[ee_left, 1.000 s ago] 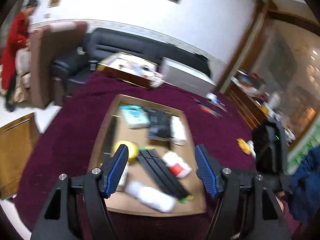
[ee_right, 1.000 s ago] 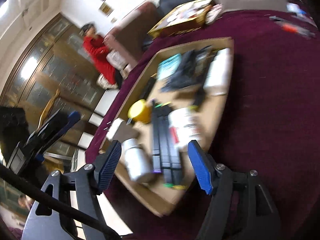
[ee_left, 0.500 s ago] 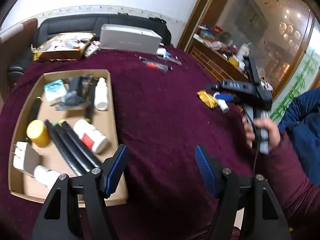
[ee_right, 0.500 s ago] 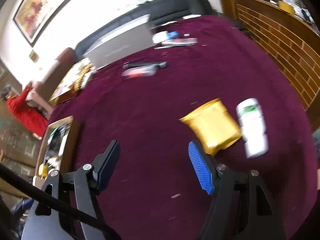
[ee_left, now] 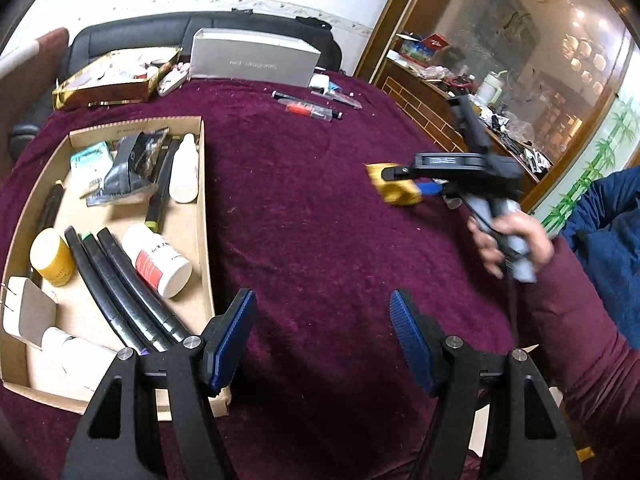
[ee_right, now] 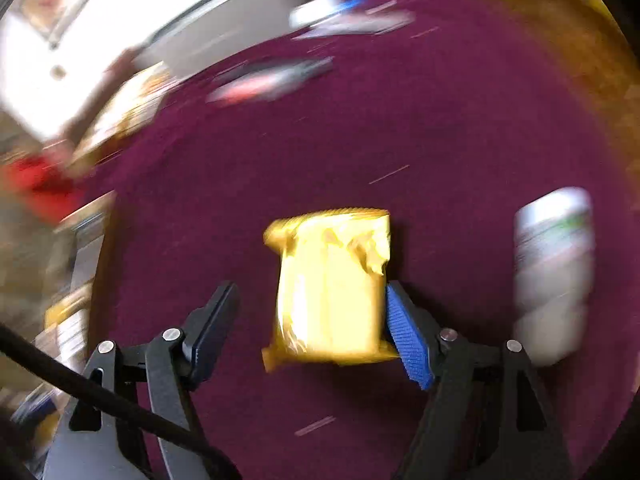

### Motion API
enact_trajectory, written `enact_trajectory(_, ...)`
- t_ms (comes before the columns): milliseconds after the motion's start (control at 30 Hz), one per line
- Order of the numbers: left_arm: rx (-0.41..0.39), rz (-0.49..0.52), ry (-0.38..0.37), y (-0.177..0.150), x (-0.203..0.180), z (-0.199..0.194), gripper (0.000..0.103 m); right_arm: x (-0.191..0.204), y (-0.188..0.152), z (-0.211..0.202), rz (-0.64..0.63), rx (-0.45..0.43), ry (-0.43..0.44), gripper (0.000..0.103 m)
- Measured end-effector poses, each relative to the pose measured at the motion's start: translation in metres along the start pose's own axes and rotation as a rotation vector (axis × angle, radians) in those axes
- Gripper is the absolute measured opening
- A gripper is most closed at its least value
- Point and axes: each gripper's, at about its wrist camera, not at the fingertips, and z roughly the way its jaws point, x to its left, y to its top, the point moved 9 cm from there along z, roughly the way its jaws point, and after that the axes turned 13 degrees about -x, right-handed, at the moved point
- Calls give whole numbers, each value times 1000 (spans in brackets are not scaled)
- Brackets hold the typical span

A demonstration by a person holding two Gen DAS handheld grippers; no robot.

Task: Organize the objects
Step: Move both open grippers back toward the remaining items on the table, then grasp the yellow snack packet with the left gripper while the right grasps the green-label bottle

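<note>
Far left, a shallow cardboard tray (ee_left: pixel 202 184) sits on the worktop (ee_left: pixel 304 216), which is covered in dark maroon velvet. In the tray: a yellow-lidded jar (ee_left: pixel 51 257) at the left wall, three black marker pens (ee_left: pixel 120 292) lying side by side, a white bottle with a red label (ee_left: pixel 158 265) just beside them, a smaller white bottle (ee_left: pixel 185 174) against the right wall, a black pouch (ee_left: pixel 130 162) and a teal packet (ee_left: pixel 89 159) toward the far end, and white bottles (ee_left: pixel 82 356) at the near corner.

Left gripper (ee_left: pixel 322 338) hangs over bare cloth just right of the tray's near corner — fingers spread, nothing between them.

Beyond the tray, at the worktop's far edge: a gold-trimmed box (ee_left: pixel 108 80), a grey carton (ee_left: pixel 256 62), and loose pens (ee_left: pixel 308 106) lying on the cloth.

Right of centre, a yellow foil packet (ee_right: pixel 332 284) lies flat on the cloth, well apart from the tray. The right gripper (ee_right: pixel 310 320) is low over it; its jaws have just been opening and the fingers are spread, the packet between them. The blue-padded right finger (ee_right: pixel 406 340) is at the packet's right edge — touching or just beside, the blur hides which; the left finger stands clear of it. From the left wrist view a hand (ee_left: pixel 510 242) in a maroon sleeve holds that gripper's handle.

Further right, a white bottle with green print (ee_right: pixel 554 272) lies near the packet, outside the fingers. This view is heavily smeared.
</note>
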Motion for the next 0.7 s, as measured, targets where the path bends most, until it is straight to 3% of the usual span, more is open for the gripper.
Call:
enact_trajectory(67,8,-14,-5,-1,1,4,63,26,-10,-11,-27,-5,83,73)
enact_trajectory(167,15,-16,-3,0,0,8,63,21,0,-40,-11,-101,62,73)
enact_trajectory(300,-25,6,-4,17,-11,18,63,-26,23,-93,48,-273,-82,74)
enact_trajectory(367,-42,31,-3,27,-20,30,63,-53,28,-117,53,-338,-178,82)
enact_trajectory(533,-9,98,-8,48,-36,73,63,-92,27,-123,97,-345,-265,82)
enact_trajectory(633,4,197,-8,56,-45,94,63,-102,30,-111,79,-343,-312,82)
enact_trajectory(700,15,311,34,55,-46,107,63,-105,31,-100,70,-339,-313,82)
